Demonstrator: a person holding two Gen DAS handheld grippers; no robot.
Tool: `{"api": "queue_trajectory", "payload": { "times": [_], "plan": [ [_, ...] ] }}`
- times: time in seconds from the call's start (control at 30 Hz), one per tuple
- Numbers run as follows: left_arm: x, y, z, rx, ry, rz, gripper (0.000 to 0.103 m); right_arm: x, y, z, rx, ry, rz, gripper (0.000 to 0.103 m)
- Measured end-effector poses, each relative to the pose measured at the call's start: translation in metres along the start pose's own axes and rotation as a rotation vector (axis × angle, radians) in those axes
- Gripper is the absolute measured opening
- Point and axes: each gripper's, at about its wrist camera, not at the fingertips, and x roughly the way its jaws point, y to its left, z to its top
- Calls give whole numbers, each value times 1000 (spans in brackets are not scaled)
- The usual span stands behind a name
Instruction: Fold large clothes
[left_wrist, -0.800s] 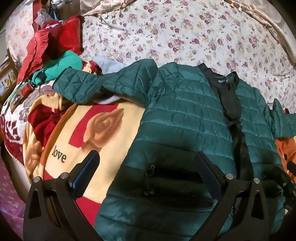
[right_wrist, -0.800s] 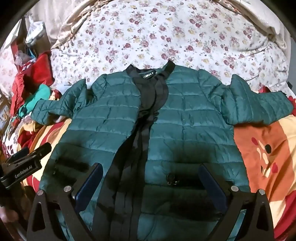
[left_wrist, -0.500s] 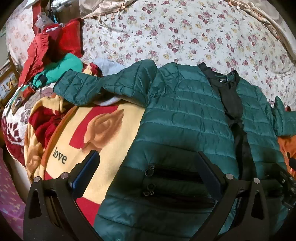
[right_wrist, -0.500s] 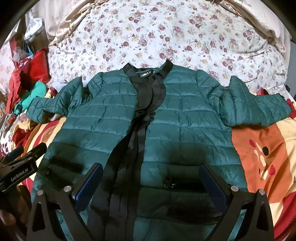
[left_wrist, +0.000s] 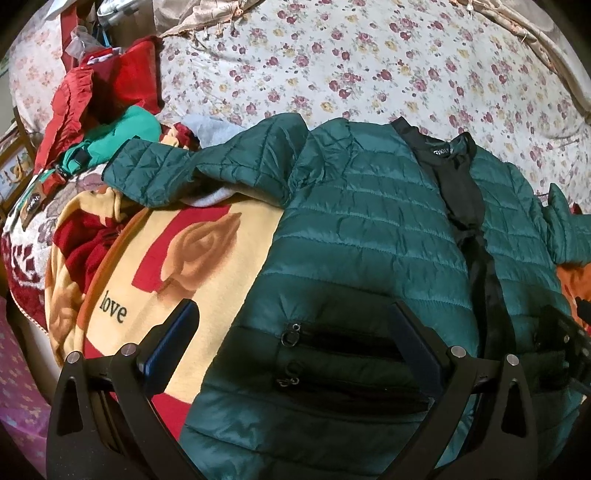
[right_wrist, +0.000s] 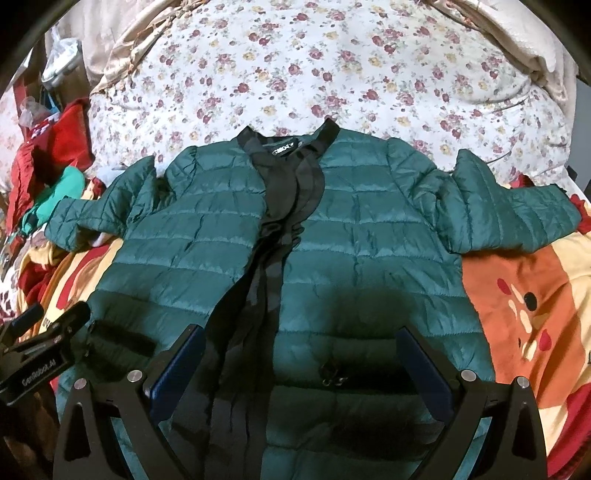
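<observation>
- The dark green quilted puffer jacket (right_wrist: 354, 236) with black front trim lies face up, sleeves spread, on a yellow, red and orange printed blanket (left_wrist: 207, 258).
- The left gripper (left_wrist: 295, 343) hovers over its pocket, fingers spread, holding nothing.
- The right gripper (right_wrist: 301, 358) hovers over the hem, fingers spread, empty.

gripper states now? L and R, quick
Left gripper: open, holding nothing, over the jacket by its pocket.
Right gripper: open, holding nothing, over the jacket's lower front.
</observation>
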Motion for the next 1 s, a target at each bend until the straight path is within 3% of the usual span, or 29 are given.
{"api": "queue_trajectory", "payload": {
  "times": [0.5, 1.0],
  "plan": [
    [11, -5, 1, -5, 26, -53, 102, 12, -2, 7, -13, -11, -66, 102],
    [21, -6, 10, -9, 30, -54, 102, 25, 2, 16, 0, 14, -45, 102]
  ]
}}
